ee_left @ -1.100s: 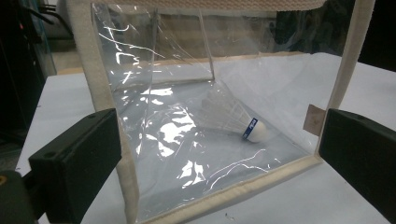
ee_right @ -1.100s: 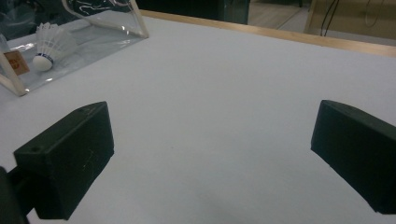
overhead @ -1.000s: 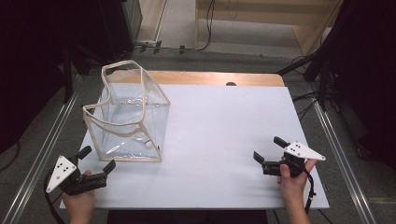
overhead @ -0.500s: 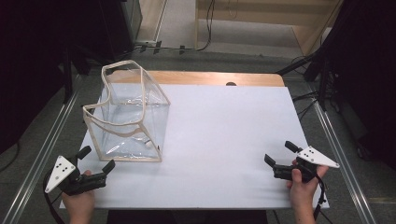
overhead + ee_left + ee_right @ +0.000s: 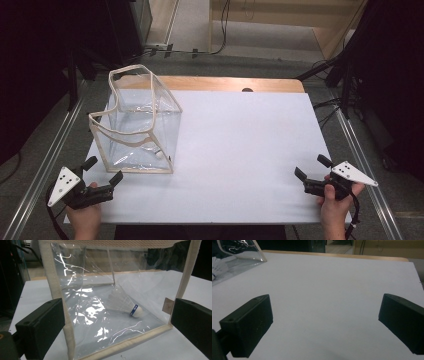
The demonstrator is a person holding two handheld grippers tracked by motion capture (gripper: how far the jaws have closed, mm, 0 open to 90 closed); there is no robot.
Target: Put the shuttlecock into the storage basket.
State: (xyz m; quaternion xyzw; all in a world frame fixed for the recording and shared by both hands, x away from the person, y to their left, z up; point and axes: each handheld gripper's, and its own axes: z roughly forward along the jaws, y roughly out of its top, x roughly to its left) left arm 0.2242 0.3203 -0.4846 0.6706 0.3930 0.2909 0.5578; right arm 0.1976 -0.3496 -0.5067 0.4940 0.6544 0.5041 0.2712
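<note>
A clear plastic bag [image 5: 137, 125] with cream fabric edging stands upright and open-topped on the left half of the white table [image 5: 240, 145]. Inside it, on the bottom, lies a white shuttlecock [image 5: 125, 303] with a blue band, also seen in the high view [image 5: 158, 154]. My left gripper [image 5: 103, 171] is open at the table's near left corner, just short of the bag [image 5: 112, 290], its jaws spread to either side of the bag's near face. My right gripper [image 5: 312, 167] is open near the near right corner, nothing between its jaws.
A wooden strip [image 5: 225, 84] runs along the table's far edge. Metal rails [image 5: 360, 150] flank both sides. The bag's corner [image 5: 242, 251] and the shuttlecock [image 5: 217, 267] show at the top left of the right gripper view.
My right gripper has drawn back toward the near right corner of the table, still open. The left gripper and the bag have stayed put.
</note>
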